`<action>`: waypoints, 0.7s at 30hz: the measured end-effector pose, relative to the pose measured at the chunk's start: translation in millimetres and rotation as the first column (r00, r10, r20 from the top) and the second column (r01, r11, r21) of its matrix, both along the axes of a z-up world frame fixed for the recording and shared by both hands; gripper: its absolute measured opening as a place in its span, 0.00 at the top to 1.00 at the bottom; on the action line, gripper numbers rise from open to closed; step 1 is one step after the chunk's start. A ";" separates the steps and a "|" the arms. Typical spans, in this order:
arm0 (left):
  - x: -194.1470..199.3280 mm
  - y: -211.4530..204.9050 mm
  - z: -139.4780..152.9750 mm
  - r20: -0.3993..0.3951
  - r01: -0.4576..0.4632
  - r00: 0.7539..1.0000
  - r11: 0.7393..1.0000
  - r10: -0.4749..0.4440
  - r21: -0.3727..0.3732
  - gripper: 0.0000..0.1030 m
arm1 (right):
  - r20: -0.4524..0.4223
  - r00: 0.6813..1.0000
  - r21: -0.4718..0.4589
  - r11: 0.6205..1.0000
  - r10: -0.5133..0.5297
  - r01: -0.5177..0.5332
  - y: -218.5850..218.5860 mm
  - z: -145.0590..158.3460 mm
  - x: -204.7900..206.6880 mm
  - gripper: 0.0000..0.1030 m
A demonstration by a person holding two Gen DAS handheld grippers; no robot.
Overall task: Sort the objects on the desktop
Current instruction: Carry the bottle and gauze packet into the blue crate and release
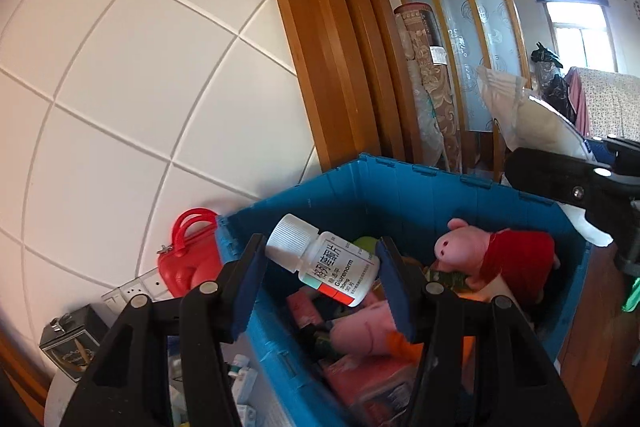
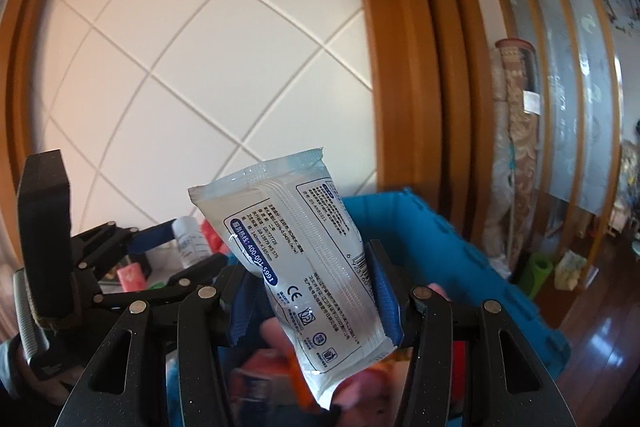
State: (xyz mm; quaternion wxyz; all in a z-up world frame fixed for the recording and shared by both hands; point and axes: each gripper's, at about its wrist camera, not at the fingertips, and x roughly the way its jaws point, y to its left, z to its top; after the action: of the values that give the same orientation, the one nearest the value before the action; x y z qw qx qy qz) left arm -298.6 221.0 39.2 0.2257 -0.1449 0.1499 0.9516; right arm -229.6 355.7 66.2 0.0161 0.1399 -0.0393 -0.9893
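Item 1: medicine bottle [image 1: 334,266]. You hold it in the left tongs [image 1: 318,281], tilted, cap up and to the left, above the open blue crate [image 1: 420,187]. The jaws look wider than the bottle; contact seems to be at the right pad only, so whether it is truly pinched I cannot tell. Judged rigid, light, smooth-walled plastic, so it is likely to slip or swivel. Take it across the labelled body, not the ribbed white cap.

Item 2: wipes packet [image 2: 308,259]. Your right tongs [image 2: 316,297] pinch it at its lower half, above the near side of the crate, top seal pointing up. Judged soft, light, with a slick film wrapper; it will give under pressure and flop. Grip mid-body where the contents are thick, not the flat crimped ends.

Landmark contents: inside the crate lie a pink pig plush in a red dress [image 1: 492,259] and mixed packets. Left of the crate, against the wall, stands a red toy case [image 1: 186,259].
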 end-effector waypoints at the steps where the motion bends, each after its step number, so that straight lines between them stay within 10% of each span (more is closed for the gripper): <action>1: -1.1 2.7 -0.3 0.002 0.001 1.000 1.000 -0.001 -0.001 0.47 | 0.004 1.000 -0.005 1.000 -0.003 0.003 6.1 -0.5 -2.0 0.51; 6: -3.3 28.5 2.5 0.011 -0.021 1.000 1.000 0.021 -0.022 0.38 | 0.010 0.999 -0.037 0.999 -0.040 0.040 29.9 -4.7 -12.6 0.48; 9: -1.7 38.1 4.3 -0.017 -0.087 0.996 0.995 0.087 -0.048 0.11 | 0.001 0.998 -0.060 0.996 -0.070 0.069 48.5 -4.1 -22.0 0.09; 21: 7.4 32.0 6.3 -0.028 -0.177 0.984 0.984 0.177 -0.023 0.07 | -0.071 0.994 -0.097 0.992 -0.083 0.076 61.8 -3.5 4.5 0.04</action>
State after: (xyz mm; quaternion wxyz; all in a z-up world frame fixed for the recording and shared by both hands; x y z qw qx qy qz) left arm -291.2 253.0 45.6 0.1364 -0.1484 0.1511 0.9677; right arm -225.1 417.5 62.7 -0.0153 0.1002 -0.0907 -0.9907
